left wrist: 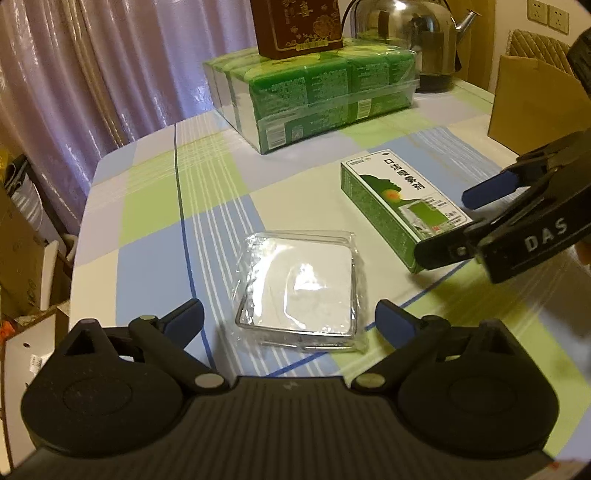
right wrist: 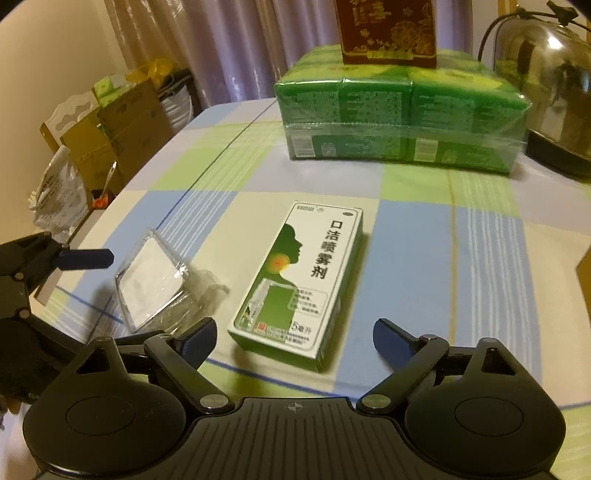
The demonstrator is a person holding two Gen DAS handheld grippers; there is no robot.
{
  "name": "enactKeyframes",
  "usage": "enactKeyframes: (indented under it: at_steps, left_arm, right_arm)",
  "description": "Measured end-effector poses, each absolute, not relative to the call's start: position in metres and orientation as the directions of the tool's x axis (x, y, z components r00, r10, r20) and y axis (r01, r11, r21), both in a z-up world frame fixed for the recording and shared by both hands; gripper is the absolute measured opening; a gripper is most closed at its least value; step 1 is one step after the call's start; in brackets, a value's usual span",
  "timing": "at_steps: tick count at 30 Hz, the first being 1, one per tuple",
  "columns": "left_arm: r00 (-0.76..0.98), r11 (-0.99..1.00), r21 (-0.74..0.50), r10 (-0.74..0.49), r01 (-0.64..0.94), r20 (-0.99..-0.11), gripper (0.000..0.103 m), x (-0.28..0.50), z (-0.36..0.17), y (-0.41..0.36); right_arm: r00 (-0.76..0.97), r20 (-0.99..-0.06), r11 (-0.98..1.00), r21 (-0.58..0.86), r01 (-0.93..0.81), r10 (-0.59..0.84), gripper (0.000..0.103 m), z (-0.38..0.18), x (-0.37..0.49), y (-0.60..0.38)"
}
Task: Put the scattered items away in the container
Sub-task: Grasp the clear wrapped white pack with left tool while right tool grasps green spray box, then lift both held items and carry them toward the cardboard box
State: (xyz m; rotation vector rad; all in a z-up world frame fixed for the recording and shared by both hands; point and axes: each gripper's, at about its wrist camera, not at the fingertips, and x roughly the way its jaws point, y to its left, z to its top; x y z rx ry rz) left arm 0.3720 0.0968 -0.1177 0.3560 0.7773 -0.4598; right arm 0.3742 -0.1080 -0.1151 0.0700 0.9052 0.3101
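Both grippers are up over the checked tablecloth (left wrist: pixel 207 206) w/ nothing in them; the left gripper (left wrist: pixel 290 319) has its blue-tipped fingers spread wide, hovering just in front of the clear plastic case (left wrist: pixel 299 291), which lies flat on the cloth w/ a white insert inside and some loose crinkly wrap around it; the fingers sit on either side of the case's near edge but not touching it afaict; the right gripper (right wrist: pixel 295 336) is likewise spread wide, its fingers flanking the near end of the green and white medicine box (right wrist: pixel 301 280), again no contact; that box lies flat, label up, long side pointing away from the right cam, just to the right of the plastic case; in the left wrist view you can see the right gripper coming in from the right edge, one dark finger over the box's near corner; farther back on the table there's a shrink-wrapped green multipack (left wrist: pixel 314 85) w/ a dark red box (left wrist: pixel 299 27) w/ gold print standing on top of it; a steel kettle (left wrist: pixel 410 40) right beside the pack; a brown cardboard box (left wrist: pixel 532 103) at the far right edge in the left view, prob the container but can't tell for sure; purple curtains (left wrist: pixel 92 74) behind, and cardboard boxes (right wrist: pixel 110 125) stacked off the table's left side.
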Motion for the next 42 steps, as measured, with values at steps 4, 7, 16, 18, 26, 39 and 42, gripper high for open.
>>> enactKeyframes:
  at_steps: [4, 7, 16, 18, 26, 39, 42]
  left_arm:
    - [0.62, 0.848, 0.118, -0.276, 0.516, -0.734, 0.091, 0.377, -0.124, 0.098]
    - [0.618, 0.856, 0.099, -0.281, 0.507, -0.735, 0.083, 0.379, -0.126, 0.098]
    - [0.616, 0.874, 0.092, -0.257, 0.476, -0.744, 0.068, 0.357, -0.123, 0.087]
    - [0.603, 0.877, 0.076, -0.261, 0.475, -0.754, 0.067, 0.345, -0.12, 0.081]
    - [0.574, 0.85, 0.043, -0.316, 0.525, -0.755, 0.067, 0.265, -0.108, 0.047]
    - [0.562, 0.853, 0.069, -0.278, 0.517, -0.779, 0.068, 0.201, -0.114, 0.036]
    - [0.561, 0.871, 0.074, -0.245, 0.485, -0.791, 0.068, 0.2, -0.114, 0.036]
  right_arm:
    - [0.568, -0.766, 0.951, 0.193, -0.243, 0.301, 0.087, -0.12, 0.382, -0.103]
    - [0.576, -0.765, 0.953, 0.169, -0.252, 0.288, 0.079, -0.121, 0.384, -0.101]
    - [0.564, -0.778, 0.948, 0.127, -0.291, 0.277, 0.053, -0.11, 0.36, -0.117]
    - [0.559, -0.785, 0.949, 0.114, -0.294, 0.268, 0.052, -0.107, 0.345, -0.126]
    - [0.546, -0.808, 0.952, 0.056, -0.3, 0.22, 0.052, -0.093, 0.24, -0.174]
    - [0.548, -0.812, 0.963, 0.063, -0.26, 0.201, 0.057, -0.098, 0.165, -0.199]
    - [0.561, -0.801, 0.966, 0.078, -0.245, 0.207, 0.077, -0.098, 0.166, -0.201]
